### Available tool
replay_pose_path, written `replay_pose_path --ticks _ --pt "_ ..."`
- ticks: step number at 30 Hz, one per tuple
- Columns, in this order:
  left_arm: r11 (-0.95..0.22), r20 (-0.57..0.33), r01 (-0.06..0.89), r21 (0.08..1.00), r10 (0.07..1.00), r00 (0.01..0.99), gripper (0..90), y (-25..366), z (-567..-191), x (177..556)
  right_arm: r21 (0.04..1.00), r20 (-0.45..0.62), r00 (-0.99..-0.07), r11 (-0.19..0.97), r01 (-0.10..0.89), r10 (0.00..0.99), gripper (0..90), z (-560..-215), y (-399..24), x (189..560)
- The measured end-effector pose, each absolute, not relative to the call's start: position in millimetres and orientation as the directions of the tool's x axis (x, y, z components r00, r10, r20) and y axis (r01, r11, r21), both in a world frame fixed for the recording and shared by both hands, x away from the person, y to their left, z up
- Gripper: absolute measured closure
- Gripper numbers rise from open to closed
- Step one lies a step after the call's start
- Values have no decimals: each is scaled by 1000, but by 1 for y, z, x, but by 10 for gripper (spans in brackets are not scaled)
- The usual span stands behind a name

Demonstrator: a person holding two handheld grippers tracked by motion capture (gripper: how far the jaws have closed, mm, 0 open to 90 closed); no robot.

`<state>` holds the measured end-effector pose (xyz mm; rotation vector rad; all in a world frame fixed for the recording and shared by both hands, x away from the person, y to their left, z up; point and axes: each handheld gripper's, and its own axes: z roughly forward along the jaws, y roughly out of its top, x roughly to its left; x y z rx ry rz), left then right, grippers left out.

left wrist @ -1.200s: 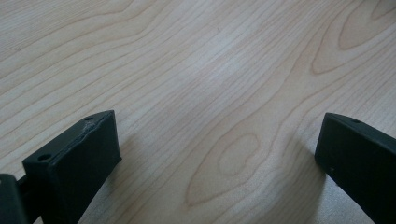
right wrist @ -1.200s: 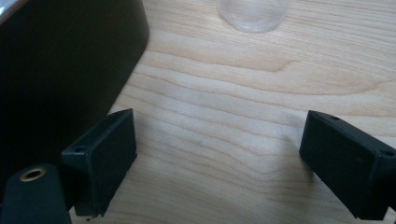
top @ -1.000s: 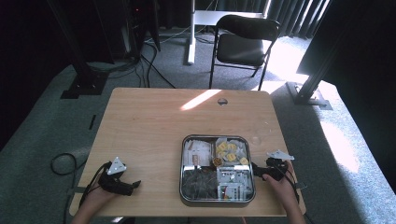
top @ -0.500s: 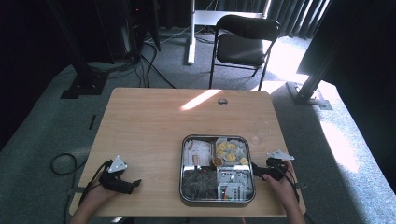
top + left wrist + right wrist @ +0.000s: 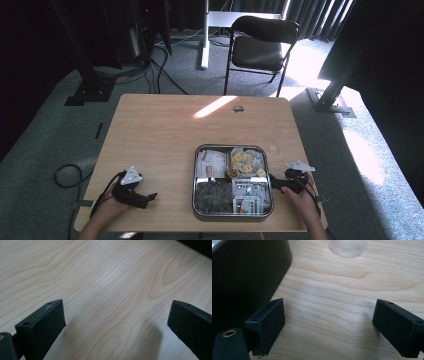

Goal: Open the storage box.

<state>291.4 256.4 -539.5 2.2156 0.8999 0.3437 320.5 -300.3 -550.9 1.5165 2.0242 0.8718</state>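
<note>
From the high view, almost nothing has shifted over the last second: your left hand-held gripper sits at the near left corner of the desk as it did before, and your right hand-held gripper is still parked just beside the right rim of the metal tray. By my reading you have not begun; no item has left the tray. It stands at the near right of the desk. Count here: one tray, split into what look like four compartments, holding yellow pieces at the far right, pale packets at the far left, dark material at the near left and more packets at the near right. One small clear cup stands past the tray's far right corner, and one folding chair stands beyond the desk.

In the left gripper view, your two jaws stand spread wide over bare wood, with nothing between them.

In the right gripper view, your jaws are again spread wide and hold nothing. The tray's dark wall rises just beside the left jaw; whether they touch, I cannot tell. The clear cup shows ahead at the top edge, well apart from the jaws.
</note>
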Motion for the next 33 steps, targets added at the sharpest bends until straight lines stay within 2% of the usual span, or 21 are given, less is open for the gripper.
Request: replay_pose_path --ticks 20,24,26,33 --pt "-536 -34 436 723 603 797 13 219 -528 300 722 10 -285 190 666 959 102 -551 -300 320" --pt "-528 -43 425 735 590 807 13 211 -521 300 722 9 -286 191 665 958 102 -551 -300 321" --pt "-505 -75 427 751 576 814 13 208 -515 300 722 9 -286 191 665 958 102 -551 -300 321" --pt "-528 -45 391 754 552 833 13 199 -506 301 722 9 -288 193 665 958 102 -551 -300 321"
